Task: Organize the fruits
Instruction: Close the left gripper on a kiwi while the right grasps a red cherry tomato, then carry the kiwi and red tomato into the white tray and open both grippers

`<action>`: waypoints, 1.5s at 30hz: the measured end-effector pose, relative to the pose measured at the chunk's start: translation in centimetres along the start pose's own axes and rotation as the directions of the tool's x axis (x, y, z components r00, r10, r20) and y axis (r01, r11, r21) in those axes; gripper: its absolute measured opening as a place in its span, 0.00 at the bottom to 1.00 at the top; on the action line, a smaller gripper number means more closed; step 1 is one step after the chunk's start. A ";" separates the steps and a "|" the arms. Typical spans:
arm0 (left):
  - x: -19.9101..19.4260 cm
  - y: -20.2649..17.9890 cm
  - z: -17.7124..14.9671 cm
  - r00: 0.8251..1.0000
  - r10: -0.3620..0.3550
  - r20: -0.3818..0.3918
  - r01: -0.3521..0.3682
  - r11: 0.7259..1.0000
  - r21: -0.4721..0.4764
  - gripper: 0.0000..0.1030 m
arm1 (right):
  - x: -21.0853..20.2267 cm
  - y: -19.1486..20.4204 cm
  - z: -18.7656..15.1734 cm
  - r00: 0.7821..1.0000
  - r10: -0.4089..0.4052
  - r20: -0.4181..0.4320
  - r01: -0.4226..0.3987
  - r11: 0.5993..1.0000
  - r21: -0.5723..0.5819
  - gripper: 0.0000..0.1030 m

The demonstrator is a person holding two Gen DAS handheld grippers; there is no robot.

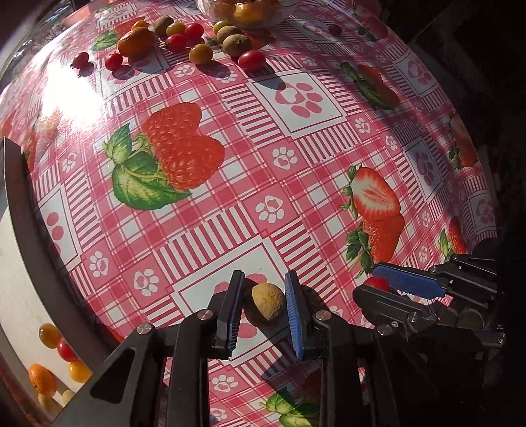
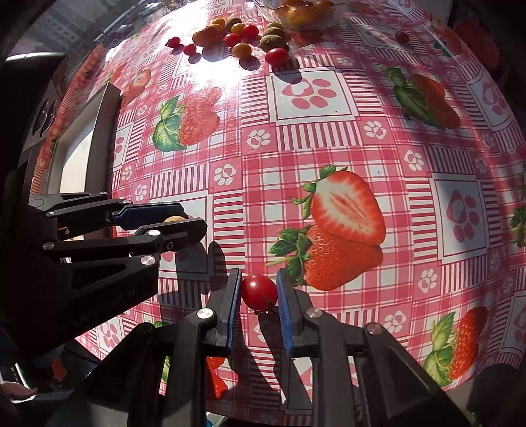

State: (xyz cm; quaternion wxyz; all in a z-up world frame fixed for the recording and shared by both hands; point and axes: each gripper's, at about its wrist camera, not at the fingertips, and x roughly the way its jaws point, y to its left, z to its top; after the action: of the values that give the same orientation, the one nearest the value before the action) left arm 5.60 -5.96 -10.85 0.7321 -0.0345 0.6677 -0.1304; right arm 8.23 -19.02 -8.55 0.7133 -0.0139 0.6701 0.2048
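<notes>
My left gripper [image 1: 264,303] is shut on a brown kiwi [image 1: 267,304] and holds it above the strawberry-print tablecloth [image 1: 230,184]. My right gripper [image 2: 258,292] is shut on a red cherry tomato [image 2: 259,291]. Each gripper shows in the other's view: the right gripper [image 1: 378,284] with the tomato [image 1: 377,283] at lower right, the left gripper [image 2: 189,218] with the kiwi [image 2: 175,219] at left. Loose kiwis, cherry tomatoes, yellow tomatoes and an orange [image 1: 135,40] lie at the far side of the table.
A glass bowl [image 1: 243,13] with orange fruit stands at the far edge. A white tray [image 1: 19,295] with a dark rim sits at the left and holds an orange, red and yellow tomatoes. The table's right edge drops into shadow.
</notes>
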 end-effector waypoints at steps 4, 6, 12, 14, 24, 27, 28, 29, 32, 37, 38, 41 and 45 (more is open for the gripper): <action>0.0 0.5 -0.7 1.000 -0.006 -0.003 0.006 1.000 -0.011 0.26 | -0.2 -0.5 -0.4 1.000 0.005 -0.004 -0.005 1.000 0.026 0.22; -0.1 1.3 -1.1 1.000 -0.012 -0.001 0.012 1.000 -0.026 0.26 | -0.2 -0.4 -0.4 1.000 0.007 -0.003 -0.006 1.000 0.031 0.22; -1.7 3.9 -2.5 0.999 -0.023 0.030 0.024 0.998 -0.057 0.26 | -0.8 0.3 -0.2 1.000 0.011 0.003 -0.011 1.000 0.020 0.22; -2.6 4.7 -2.7 0.999 -0.023 0.048 0.027 0.997 -0.071 0.26 | -1.1 0.7 0.1 1.000 0.014 0.004 -0.014 1.000 0.012 0.22; -8.9 8.5 -4.0 0.988 -0.007 0.153 0.034 0.984 -0.174 0.26 | -1.7 4.6 2.5 0.999 0.032 0.009 -0.032 0.998 -0.054 0.22; -9.7 9.7 -4.4 0.984 0.008 0.177 0.031 0.976 -0.217 0.26 | -1.8 6.1 3.3 0.999 0.040 0.010 -0.039 0.996 -0.085 0.22; -9.8 9.9 -4.4 0.983 0.016 0.183 0.028 0.972 -0.232 0.26 | -1.9 6.7 3.7 0.999 0.043 0.011 -0.042 0.994 -0.097 0.22; -10.1 10.4 -4.6 0.982 0.023 0.190 0.025 0.969 -0.246 0.26 | -1.9 7.3 3.9 0.999 0.048 0.012 -0.047 0.993 -0.110 0.22; -10.7 12.0 -5.3 0.978 0.046 0.206 0.015 0.958 -0.287 0.26 | -1.8 9.3 4.9 0.998 0.061 0.011 -0.058 0.988 -0.146 0.22; -11.6 15.1 -6.6 0.971 0.081 0.227 0.004 0.935 -0.354 0.26 | -1.3 12.8 6.4 0.997 0.080 -0.001 -0.078 0.974 -0.211 0.22; -11.8 15.8 -6.9 0.969 0.089 0.230 0.002 0.930 -0.367 0.26 | -1.2 13.5 6.6 0.997 0.082 -0.003 -0.081 0.971 -0.223 0.22; -12.3 17.8 -7.7 0.965 0.110 0.237 -0.004 0.914 -0.405 0.26 | -0.6 15.7 7.4 0.996 0.094 -0.014 -0.094 0.961 -0.261 0.22; -12.6 20.3 -8.8 0.962 0.137 0.235 -0.018 0.895 -0.446 0.26 | 0.2 18.5 8.3 0.994 0.107 -0.030 -0.111 0.946 -0.304 0.22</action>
State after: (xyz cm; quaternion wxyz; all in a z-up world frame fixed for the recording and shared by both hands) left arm -1.03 17.70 -4.11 0.7912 -0.1889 0.5787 0.0591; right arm 10.36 0.39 -3.19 0.6859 -0.0881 0.6348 0.3448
